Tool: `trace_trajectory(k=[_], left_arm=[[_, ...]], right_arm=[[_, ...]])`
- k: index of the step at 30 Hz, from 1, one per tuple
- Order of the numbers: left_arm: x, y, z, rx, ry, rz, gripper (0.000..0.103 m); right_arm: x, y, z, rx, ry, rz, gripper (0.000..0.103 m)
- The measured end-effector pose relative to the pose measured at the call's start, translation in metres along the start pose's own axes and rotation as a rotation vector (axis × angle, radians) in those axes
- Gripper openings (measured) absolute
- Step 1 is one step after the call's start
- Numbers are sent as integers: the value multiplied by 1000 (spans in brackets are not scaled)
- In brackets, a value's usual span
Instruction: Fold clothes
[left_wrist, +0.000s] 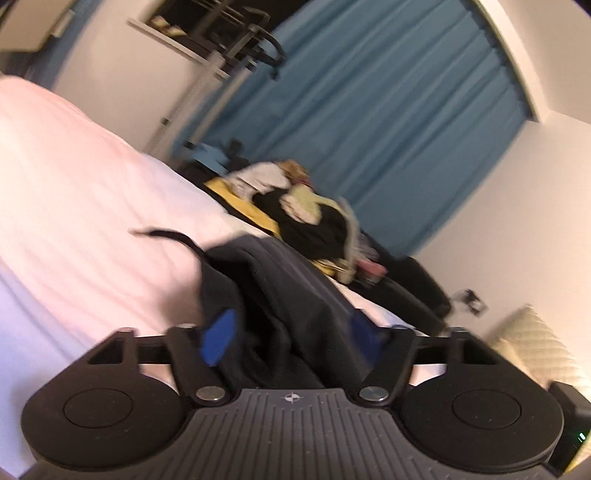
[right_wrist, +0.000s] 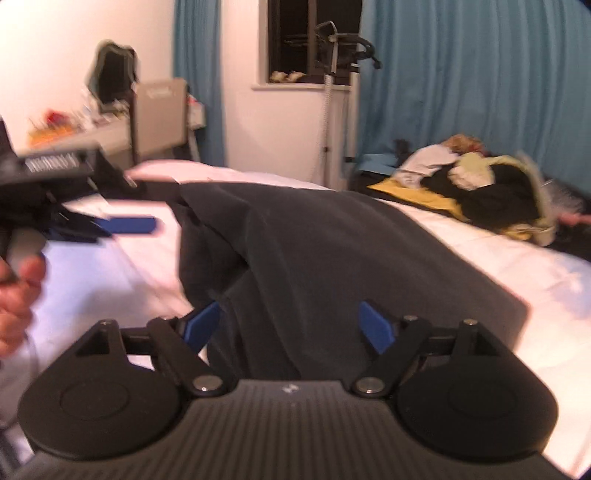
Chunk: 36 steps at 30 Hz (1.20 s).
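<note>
A dark navy garment (left_wrist: 288, 288) lies bunched on the white bed (left_wrist: 74, 184), with a thin black cord (left_wrist: 162, 234) trailing off its left side. My left gripper (left_wrist: 291, 339) is open, its blue pads wide apart with the cloth heaped between them. In the right wrist view the same garment (right_wrist: 332, 251) spreads across the bed (right_wrist: 517, 266) and runs in between the wide-apart blue pads of my right gripper (right_wrist: 290, 326), which is open. The left gripper's blue finger (right_wrist: 125, 225) shows at the left, blurred, beside the garment's upper left corner, and a hand (right_wrist: 14, 295) holds that gripper.
A pile of mixed clothes (right_wrist: 480, 184), black, yellow and white, sits at the bed's far side (left_wrist: 295, 206). Blue curtains (right_wrist: 461, 74) hang behind. A cluttered desk (right_wrist: 92, 133) stands at the left. A quilted pillow (left_wrist: 535, 339) lies at the right.
</note>
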<state>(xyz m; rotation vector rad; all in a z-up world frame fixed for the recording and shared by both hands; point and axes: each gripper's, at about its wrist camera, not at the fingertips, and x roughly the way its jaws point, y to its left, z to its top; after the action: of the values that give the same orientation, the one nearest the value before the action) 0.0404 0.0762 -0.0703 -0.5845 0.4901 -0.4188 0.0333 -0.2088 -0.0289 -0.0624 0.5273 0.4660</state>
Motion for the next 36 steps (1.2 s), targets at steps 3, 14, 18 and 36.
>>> trace_trajectory(k=[3, 14, 18, 36], left_arm=[[18, 2, -7, 1, 25, 5, 59], [71, 38, -21, -27, 42, 149, 47], [57, 37, -24, -80, 21, 91, 74], [86, 43, -26, -153, 44, 77, 63]], right_arm=[[6, 6, -1, -50, -34, -3, 78], [35, 35, -18, -269, -37, -63, 52], [33, 49, -22, -364, -25, -55, 35], [33, 47, -31, -483, 74, 3, 26]])
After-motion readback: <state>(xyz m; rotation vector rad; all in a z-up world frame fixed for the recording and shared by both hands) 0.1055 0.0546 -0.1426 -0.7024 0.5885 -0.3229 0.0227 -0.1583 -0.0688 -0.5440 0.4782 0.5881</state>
